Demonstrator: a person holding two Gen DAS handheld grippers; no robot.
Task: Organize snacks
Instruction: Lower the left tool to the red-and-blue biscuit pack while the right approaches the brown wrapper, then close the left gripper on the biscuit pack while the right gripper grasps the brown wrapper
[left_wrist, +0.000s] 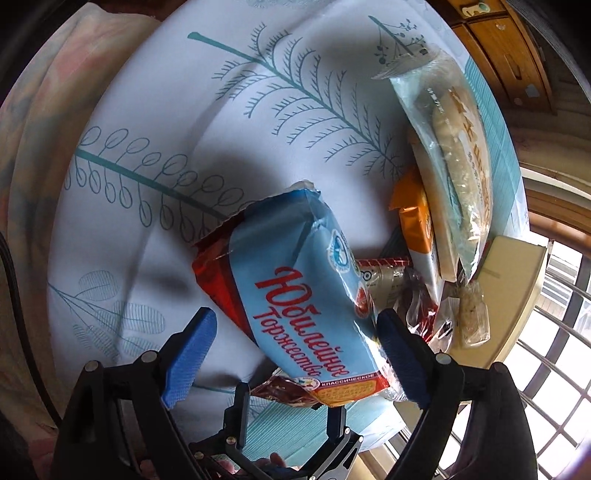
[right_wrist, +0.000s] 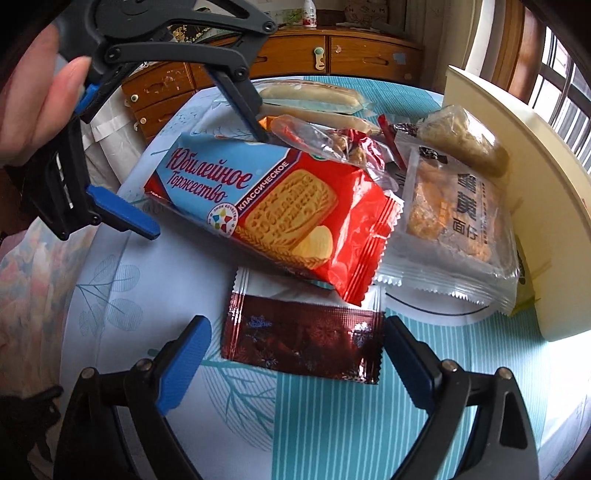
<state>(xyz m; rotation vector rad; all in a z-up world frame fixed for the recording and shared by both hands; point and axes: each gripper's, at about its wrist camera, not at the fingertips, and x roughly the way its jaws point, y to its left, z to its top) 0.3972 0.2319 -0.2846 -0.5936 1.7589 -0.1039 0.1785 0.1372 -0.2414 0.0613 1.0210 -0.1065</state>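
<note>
A blue-and-red biscuit pack (left_wrist: 295, 295) lies on the leaf-print tablecloth (left_wrist: 166, 110); it also shows in the right wrist view (right_wrist: 273, 210). My left gripper (left_wrist: 295, 354) is open, its blue pads either side of the pack, not squeezing it. That gripper shows in the right wrist view (right_wrist: 192, 177), upper left. My right gripper (right_wrist: 295, 365) is open around a dark red foil wrapper (right_wrist: 303, 336) that lies flat, partly under the biscuit pack. A clear noodle-snack pack (right_wrist: 454, 221) lies to the right.
A cream box (right_wrist: 517, 177) stands at the right table edge. Long pale pastry packs (right_wrist: 310, 96), an orange pack (left_wrist: 413, 218) and a clear nut bag (right_wrist: 332, 140) lie behind. A wooden dresser (right_wrist: 332, 51) stands beyond; windows are at the right.
</note>
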